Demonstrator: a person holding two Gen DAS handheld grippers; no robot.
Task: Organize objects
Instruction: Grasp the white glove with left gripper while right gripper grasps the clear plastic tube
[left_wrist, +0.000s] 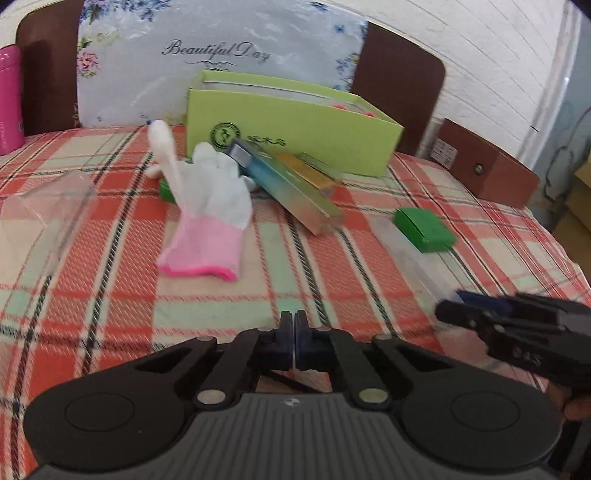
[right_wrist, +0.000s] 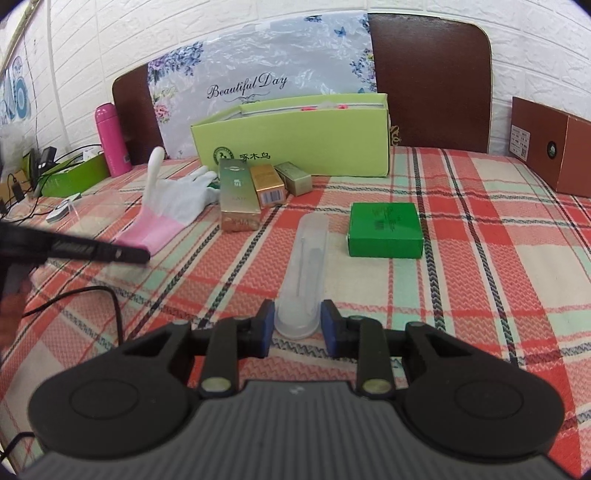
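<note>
My right gripper (right_wrist: 297, 325) is open, its pads on either side of the near end of a clear plastic tube (right_wrist: 304, 266) lying on the plaid cloth. Whether the pads touch the tube I cannot tell. My left gripper (left_wrist: 294, 332) is shut and empty, low over the cloth. A white and pink glove (left_wrist: 207, 218) lies ahead of it. Three slim boxes (right_wrist: 255, 188) lean by an open lime green box (right_wrist: 295, 144). A flat green box (right_wrist: 384, 229) lies right of the tube. In the left wrist view the right gripper (left_wrist: 454, 312) shows at the right.
A pink bottle (right_wrist: 110, 140) stands at the far left, a brown box (right_wrist: 550, 147) at the far right. A clear plastic piece (left_wrist: 48, 210) lies left of the glove. A black cable (right_wrist: 92, 295) crosses the near left. A floral panel (right_wrist: 266, 77) leans behind.
</note>
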